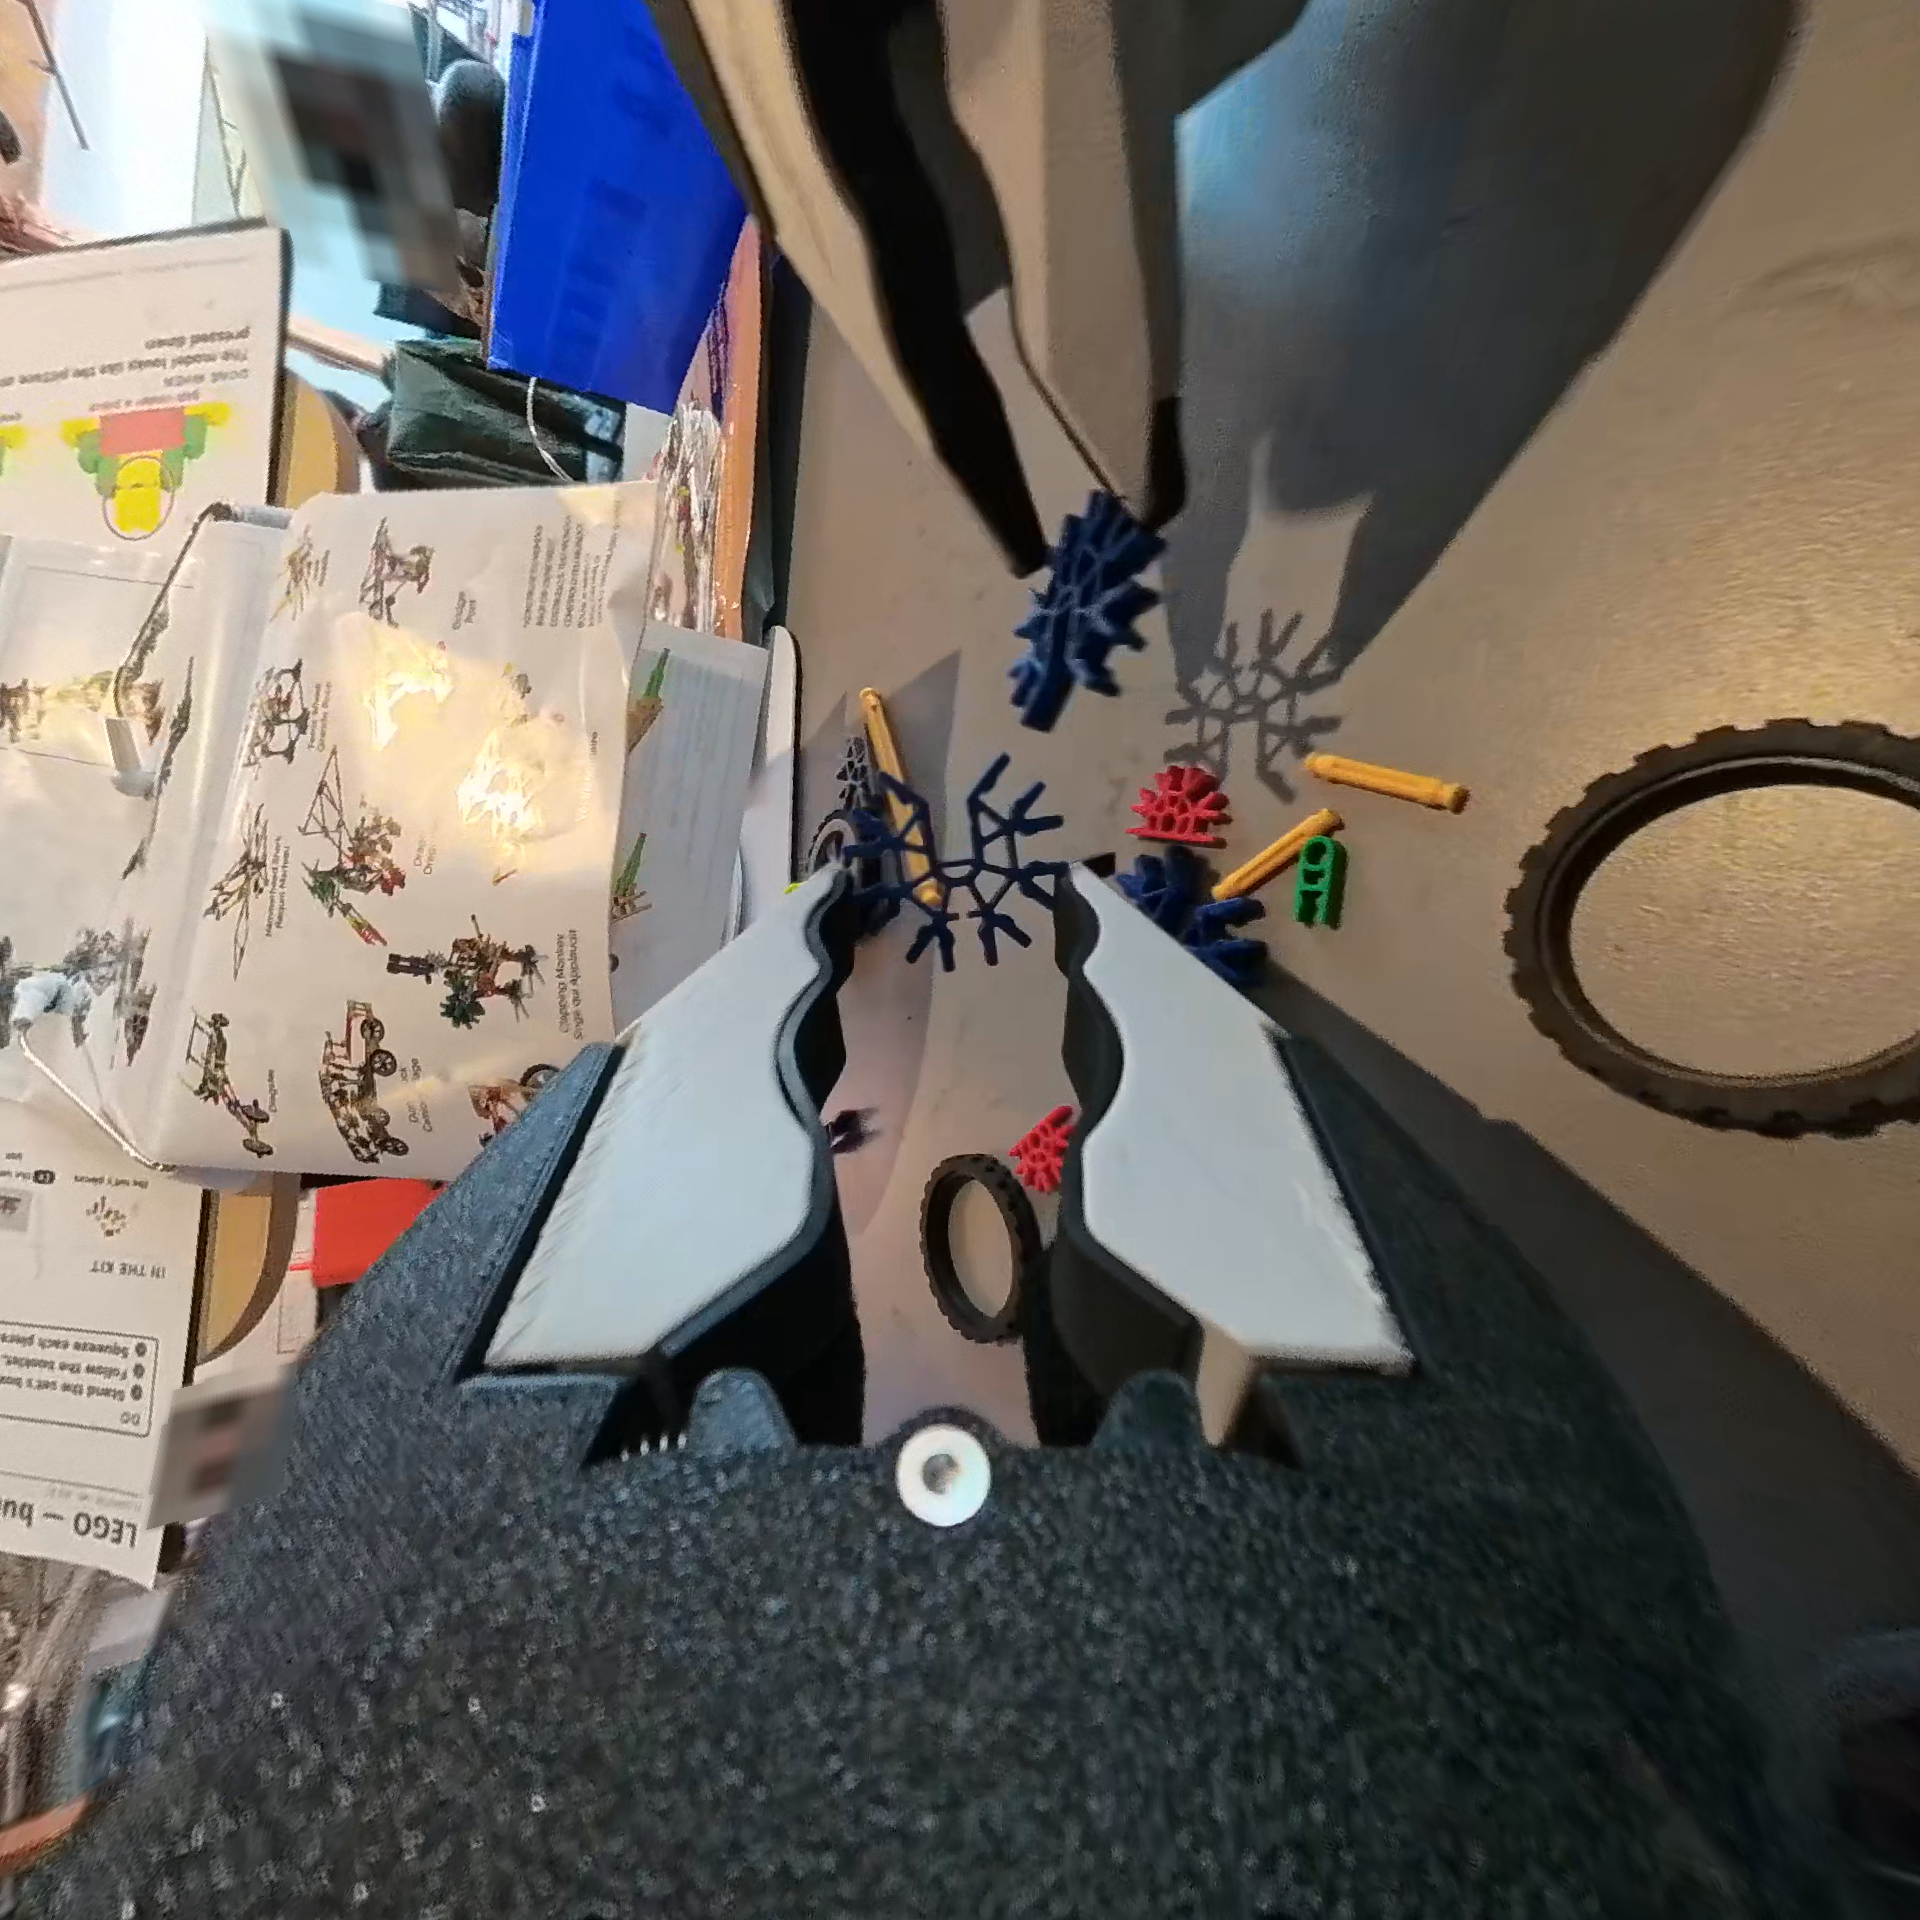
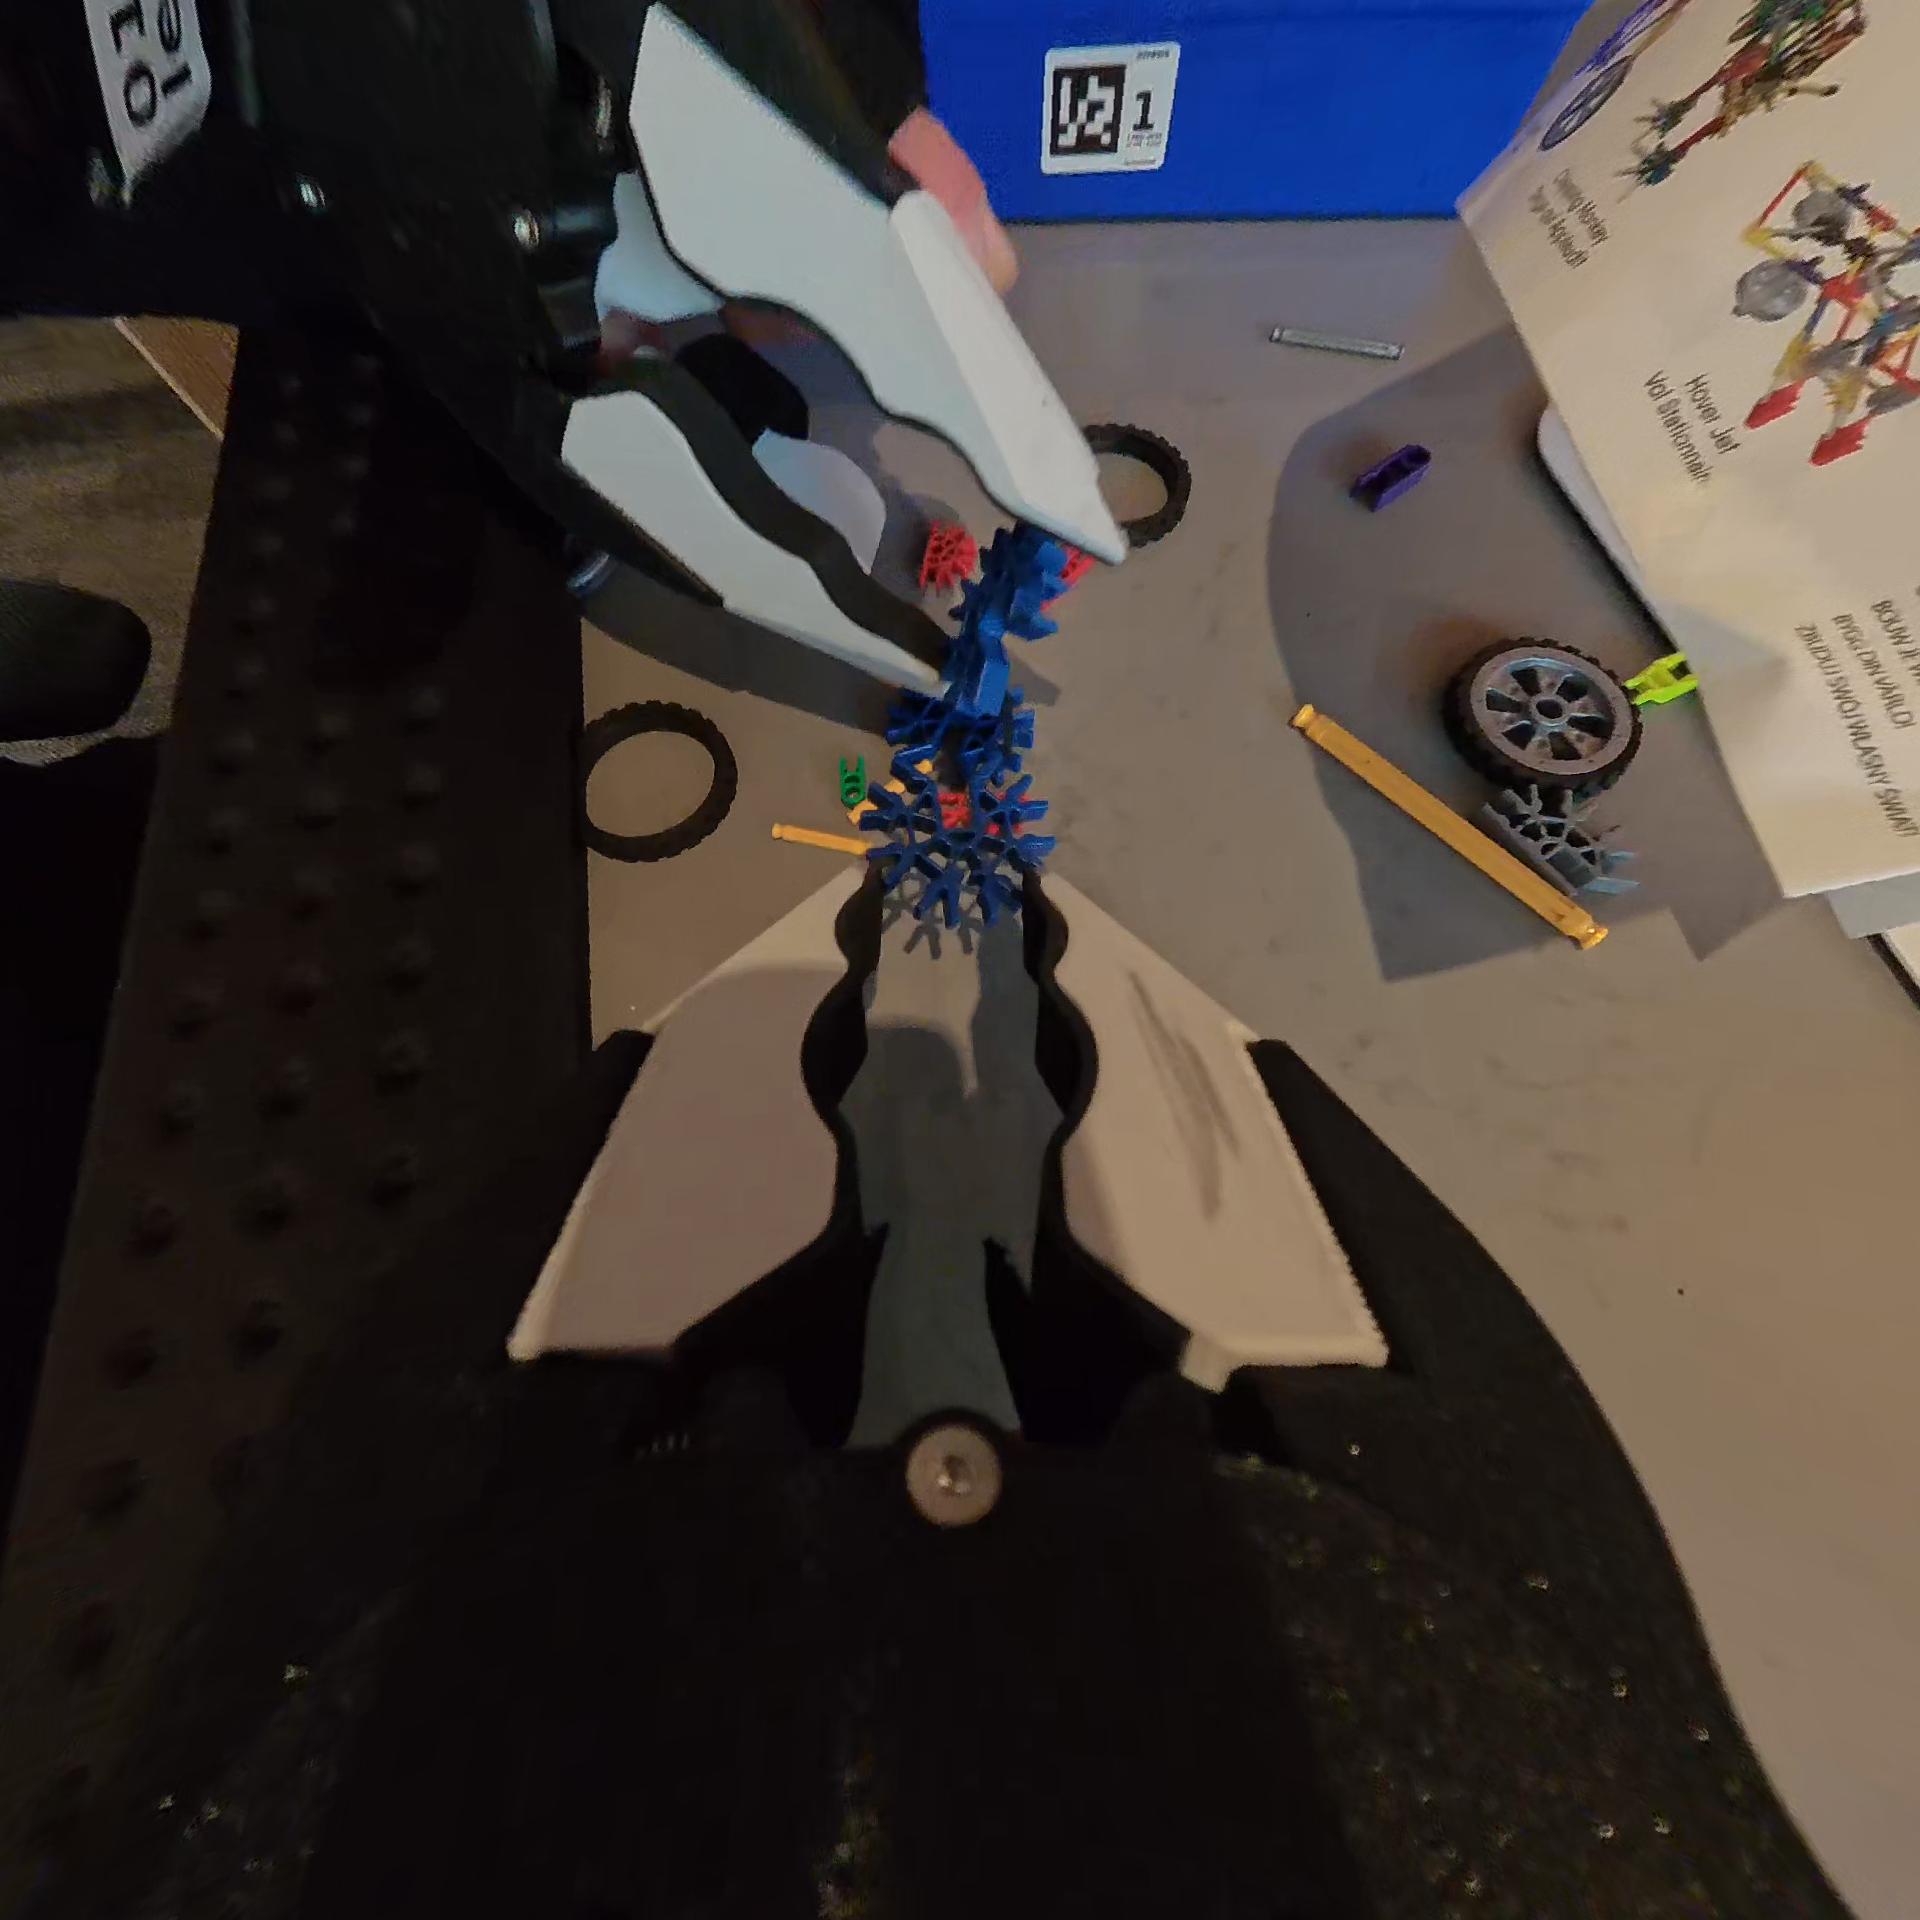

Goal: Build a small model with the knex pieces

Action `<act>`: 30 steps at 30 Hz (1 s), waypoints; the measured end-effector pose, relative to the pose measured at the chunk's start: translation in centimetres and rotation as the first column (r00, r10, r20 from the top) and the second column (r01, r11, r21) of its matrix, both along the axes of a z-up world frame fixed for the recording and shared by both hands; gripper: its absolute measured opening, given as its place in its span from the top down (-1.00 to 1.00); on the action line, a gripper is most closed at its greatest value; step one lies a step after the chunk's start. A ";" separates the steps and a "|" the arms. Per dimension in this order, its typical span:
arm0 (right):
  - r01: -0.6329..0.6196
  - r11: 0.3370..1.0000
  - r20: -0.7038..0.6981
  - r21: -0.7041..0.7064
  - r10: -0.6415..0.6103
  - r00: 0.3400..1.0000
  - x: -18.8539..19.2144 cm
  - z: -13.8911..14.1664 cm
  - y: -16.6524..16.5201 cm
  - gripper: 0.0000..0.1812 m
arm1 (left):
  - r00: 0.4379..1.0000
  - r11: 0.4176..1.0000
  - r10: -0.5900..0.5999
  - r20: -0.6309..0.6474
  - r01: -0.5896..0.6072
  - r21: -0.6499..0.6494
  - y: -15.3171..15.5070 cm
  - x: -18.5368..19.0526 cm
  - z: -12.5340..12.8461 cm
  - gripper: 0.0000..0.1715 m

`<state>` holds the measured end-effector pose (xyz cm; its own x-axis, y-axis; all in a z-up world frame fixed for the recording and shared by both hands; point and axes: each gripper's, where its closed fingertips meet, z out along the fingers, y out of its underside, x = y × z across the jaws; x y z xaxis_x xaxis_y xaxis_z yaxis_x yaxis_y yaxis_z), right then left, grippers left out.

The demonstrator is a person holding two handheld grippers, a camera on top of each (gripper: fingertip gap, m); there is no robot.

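**Left wrist view and right wrist view: two blue connectors held close, loose parts about them**

Standing by the counter, I see the left tongs pinched on a flat, snowflake-shaped dark blue connector, caught between the two tips. The right tongs are clamped on a second blue connector of the same kind, held clear of the surface. The two pieces are near each other. From the left wrist view they look just apart, but from the right they overlap, so I cannot tell for sure.

Loose on the counter beneath are red connectors, short yellow rods, a green clip, a big tyre and a small tyre. Farther off lie a wheel, a long yellow rod beside a grey connector, a purple piece, an open booklet and a blue bin.
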<state>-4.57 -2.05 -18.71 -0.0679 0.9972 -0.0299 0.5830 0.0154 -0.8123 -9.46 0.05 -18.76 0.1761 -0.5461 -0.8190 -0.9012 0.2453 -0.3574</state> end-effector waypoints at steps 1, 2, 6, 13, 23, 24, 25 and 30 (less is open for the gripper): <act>0.006 1.000 -0.010 -0.006 -0.006 1.000 0.0 0.2 0.1 0.71 | 1.000 1.000 -0.003 -0.013 0.003 0.003 -0.1 0.0 -0.1 0.56; 0.013 1.000 -0.015 -0.012 -0.013 1.000 -0.1 0.3 0.3 0.71 | 1.000 1.000 -0.008 -0.029 0.008 0.010 -0.2 0.1 -0.3 0.56; 0.013 0.999 -0.021 -0.032 -0.014 1.000 -0.3 0.4 0.3 0.71 | 0.998 0.999 -0.025 -0.063 0.027 0.021 -0.5 0.7 -0.7 0.56; 0.006 0.998 -0.011 -0.067 -0.007 1.000 -0.7 0.1 -0.1 0.73 | 0.991 0.997 -0.056 -0.118 0.061 0.037 -1.0 1.8 -1.4 0.57; -0.014 0.994 -0.011 -0.112 0.013 1.000 -0.9 -0.3 -0.6 0.98 | 0.989 0.997 -0.061 -0.132 0.065 0.032 -1.0 2.3 -1.9 0.56; -0.015 0.993 -0.008 -0.120 0.014 1.000 -0.9 -0.4 -0.6 0.98 | 0.989 0.997 -0.064 -0.135 0.069 0.029 -1.0 2.4 -2.0 0.57; -0.013 0.993 -0.002 -0.118 0.013 1.000 -0.7 -0.5 -0.5 0.98 | 0.989 0.997 -0.066 -0.136 0.070 0.029 -1.1 2.4 -2.1 0.57; -0.018 0.993 -0.012 -0.113 0.017 1.000 -0.6 -0.5 -0.7 0.98 | 0.988 0.996 -0.072 -0.134 0.077 0.034 -1.2 2.5 -2.1 0.57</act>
